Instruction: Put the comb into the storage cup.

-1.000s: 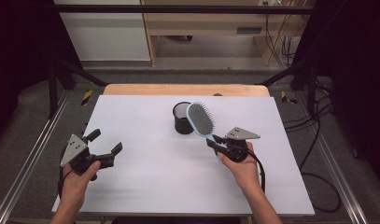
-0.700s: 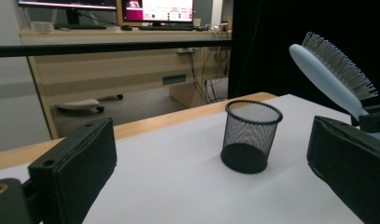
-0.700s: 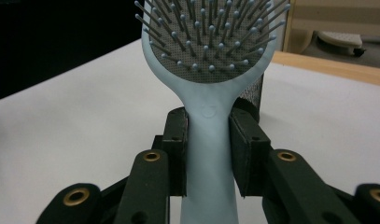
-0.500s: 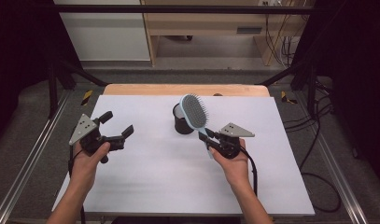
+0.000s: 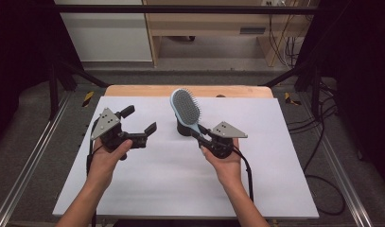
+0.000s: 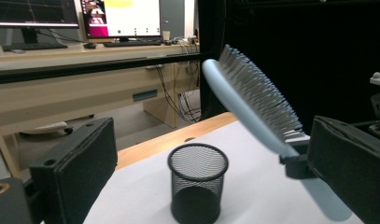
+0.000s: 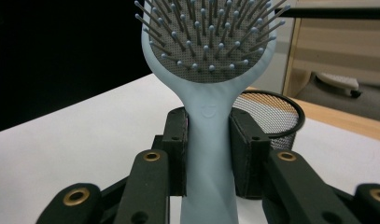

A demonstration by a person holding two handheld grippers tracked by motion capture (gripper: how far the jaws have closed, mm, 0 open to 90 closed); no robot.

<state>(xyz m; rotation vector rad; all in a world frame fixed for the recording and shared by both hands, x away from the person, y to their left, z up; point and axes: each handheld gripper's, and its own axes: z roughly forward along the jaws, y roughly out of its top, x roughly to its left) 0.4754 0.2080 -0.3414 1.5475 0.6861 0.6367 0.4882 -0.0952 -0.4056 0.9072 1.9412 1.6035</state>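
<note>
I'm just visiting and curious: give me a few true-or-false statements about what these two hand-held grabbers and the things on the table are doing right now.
1. The right gripper clamps the hairbrush by its handle. True.
2. The left gripper holds the mesh cup. False: its jaws stand open with nothing between them.
3. The hairbrush lies flat on the table. False: it is held up in the air, head tilted upward.
4. The mesh cup stands upright. True.
5. The brush's bristles are inside the cup. False: the brush is above and beside it.
</note>
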